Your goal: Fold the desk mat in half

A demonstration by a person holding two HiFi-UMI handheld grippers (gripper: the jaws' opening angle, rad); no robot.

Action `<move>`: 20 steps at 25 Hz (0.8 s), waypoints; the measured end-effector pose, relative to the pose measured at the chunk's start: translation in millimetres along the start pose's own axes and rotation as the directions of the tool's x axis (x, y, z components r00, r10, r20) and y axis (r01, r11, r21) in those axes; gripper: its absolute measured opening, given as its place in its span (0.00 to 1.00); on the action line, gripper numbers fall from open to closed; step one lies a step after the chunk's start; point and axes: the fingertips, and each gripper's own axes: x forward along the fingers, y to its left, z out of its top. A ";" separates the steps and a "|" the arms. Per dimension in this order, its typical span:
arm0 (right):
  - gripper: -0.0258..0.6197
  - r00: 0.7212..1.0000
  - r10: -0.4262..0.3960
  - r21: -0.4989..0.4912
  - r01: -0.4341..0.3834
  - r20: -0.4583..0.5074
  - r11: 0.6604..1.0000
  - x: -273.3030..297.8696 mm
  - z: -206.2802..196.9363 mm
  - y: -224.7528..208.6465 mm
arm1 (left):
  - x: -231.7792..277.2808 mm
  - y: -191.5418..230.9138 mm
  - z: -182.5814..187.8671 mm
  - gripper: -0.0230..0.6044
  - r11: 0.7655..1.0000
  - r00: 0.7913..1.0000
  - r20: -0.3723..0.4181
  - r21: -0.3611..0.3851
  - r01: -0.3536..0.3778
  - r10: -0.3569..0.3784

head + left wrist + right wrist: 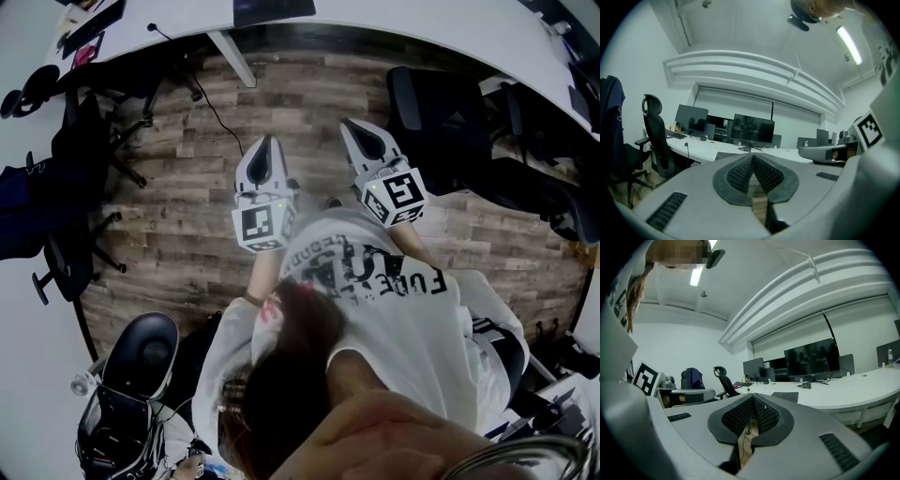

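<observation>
The desk mat [272, 9] is a dark flat sheet lying on the white curved desk [178, 19] ahead of me. It also shows as a grey sheet [723, 155] in the left gripper view, and as a dark patch [785, 397] in the right gripper view. My left gripper [265, 150] and right gripper [360, 134] are held side by side over the wooden floor, well short of the desk. Both point level toward it. The left gripper [752, 157] has its ribbed pads pressed together with nothing between them. So does the right gripper [753, 399].
A black office chair [441, 112] stands right of the grippers by the desk, and another [84, 141] stands at the left. Monitors [752, 129] stand on the desk behind the mat. A cable [220, 117] runs across the wooden floor [187, 216] under the desk.
</observation>
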 end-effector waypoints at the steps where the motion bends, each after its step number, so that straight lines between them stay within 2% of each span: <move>1: 0.04 1.000 -0.002 -0.001 0.002 0.003 1.000 10.1 2.8 1.3 | 6.3 7.6 4.0 0.04 1.000 1.000 0.002 0.001 0.009 -0.009; 10: 0.04 0.997 -0.065 0.024 0.064 0.041 0.998 87.5 23.4 7.9 | 55.6 75.5 32.0 0.04 0.997 0.997 -0.007 0.010 0.077 -0.077; 20: 0.04 0.992 -0.129 0.059 0.128 0.015 0.990 124.8 12.6 -1.3 | 80.2 120.6 24.2 0.04 0.997 0.996 -0.044 -0.028 0.078 -0.079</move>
